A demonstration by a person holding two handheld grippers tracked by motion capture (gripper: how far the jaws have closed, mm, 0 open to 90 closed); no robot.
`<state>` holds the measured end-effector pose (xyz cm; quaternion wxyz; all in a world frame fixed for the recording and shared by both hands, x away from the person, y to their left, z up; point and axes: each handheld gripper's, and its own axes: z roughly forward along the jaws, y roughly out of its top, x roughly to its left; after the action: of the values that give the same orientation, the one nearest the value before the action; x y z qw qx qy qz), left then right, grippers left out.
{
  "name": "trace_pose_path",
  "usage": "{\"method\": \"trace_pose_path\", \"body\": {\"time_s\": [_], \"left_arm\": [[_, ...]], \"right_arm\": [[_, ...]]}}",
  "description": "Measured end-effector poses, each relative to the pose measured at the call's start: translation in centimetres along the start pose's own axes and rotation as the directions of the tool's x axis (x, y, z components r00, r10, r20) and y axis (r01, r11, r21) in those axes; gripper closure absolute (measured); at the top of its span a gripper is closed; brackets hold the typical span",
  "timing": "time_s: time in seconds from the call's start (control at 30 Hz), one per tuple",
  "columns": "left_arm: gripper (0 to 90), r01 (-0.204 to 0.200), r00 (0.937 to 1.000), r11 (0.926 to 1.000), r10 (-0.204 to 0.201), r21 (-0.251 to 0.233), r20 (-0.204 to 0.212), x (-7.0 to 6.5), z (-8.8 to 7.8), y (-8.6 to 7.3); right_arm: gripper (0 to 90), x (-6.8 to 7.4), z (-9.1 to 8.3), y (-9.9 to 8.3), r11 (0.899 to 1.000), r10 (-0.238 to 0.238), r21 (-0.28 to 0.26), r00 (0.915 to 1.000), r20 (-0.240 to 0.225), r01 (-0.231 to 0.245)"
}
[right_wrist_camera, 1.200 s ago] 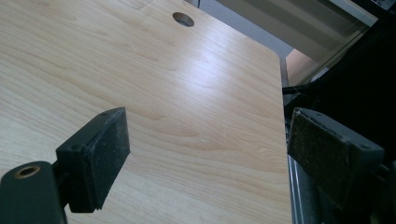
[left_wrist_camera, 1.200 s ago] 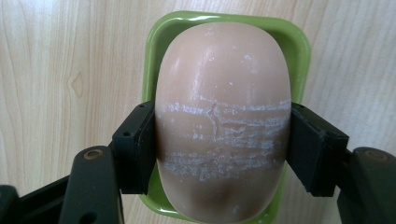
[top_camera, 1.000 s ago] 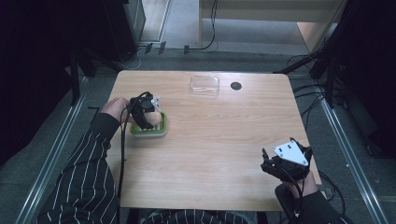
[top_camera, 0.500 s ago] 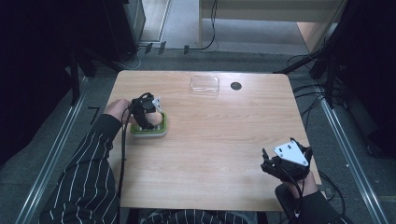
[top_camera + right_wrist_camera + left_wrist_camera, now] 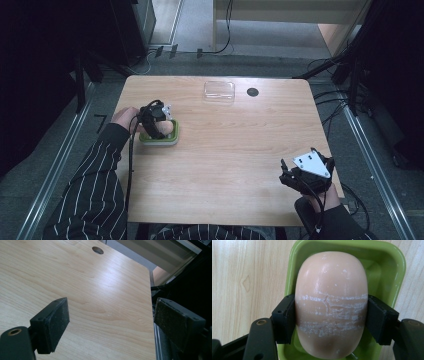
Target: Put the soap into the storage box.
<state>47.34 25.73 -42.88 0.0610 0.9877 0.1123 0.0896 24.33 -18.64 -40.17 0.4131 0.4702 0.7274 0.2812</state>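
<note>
Soap: pale pink, rounded oval bar, upper face scuffed with white streaks. It sits lengthwise between the left gripper's fingers, both pads pressed against its long sides. Dish: green, rectangular, rounded corners, directly beneath the soap, extending past the fingertips; whether they touch cannot be told

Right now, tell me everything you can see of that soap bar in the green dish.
The soap bar is a smooth, rounded, pale peach oval, its top scuffed with whitish crosswise scratch bands. It lies lengthwise in the green dish at the table's left side. The left gripper has its black pads pressed against the bar's two long sides. Whether the bar has lifted off the dish floor cannot be told.
</note>
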Motion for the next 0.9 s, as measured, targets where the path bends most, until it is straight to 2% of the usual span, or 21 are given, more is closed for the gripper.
{"method": "trace_pose_path", "body": {"time_s": [0.27,0.6,0.7,0.77,0.9], "left_arm": [[30.9,0.011,0.9998,0.9999,-0.011,0.002,-0.014,0.04,-0.07,-0.08],[26.4,0.006,0.9996,1.0,-0.006,0.004,-0.027,0.02,-0.13,-0.06],[23.8,0.01,0.9993,0.9999,-0.01,-0.01,-0.035,0.08,-0.23,-0.16],[19.8,0.018,0.9983,0.9998,-0.018,-0.002,-0.056,0.1,-0.26,-0.14],[14.0,0.018,0.9979,0.9998,-0.018,0.012,-0.062,0.24,-0.13,-0.17]], "right_arm": [[13.8,-0.04,-0.01,-0.03,1.0,-0.002,-0.001,1.0,0.001,0.002],[13.8,-0.09,0.13,-0.04,1.0,0.001,0.002,1.0,0.001,-0.001],[13.8,-0.17,0.21,-0.1,1.0,0.002,0.001,1.0,-0.002,-0.002],[13.8,-0.27,0.28,-0.14,1.0,0.008,0.001,1.0,-0.003,-0.008],[13.8,-0.31,0.44,-0.13,1.0,0.005,0.006,1.0,-0.007,-0.005]]}}
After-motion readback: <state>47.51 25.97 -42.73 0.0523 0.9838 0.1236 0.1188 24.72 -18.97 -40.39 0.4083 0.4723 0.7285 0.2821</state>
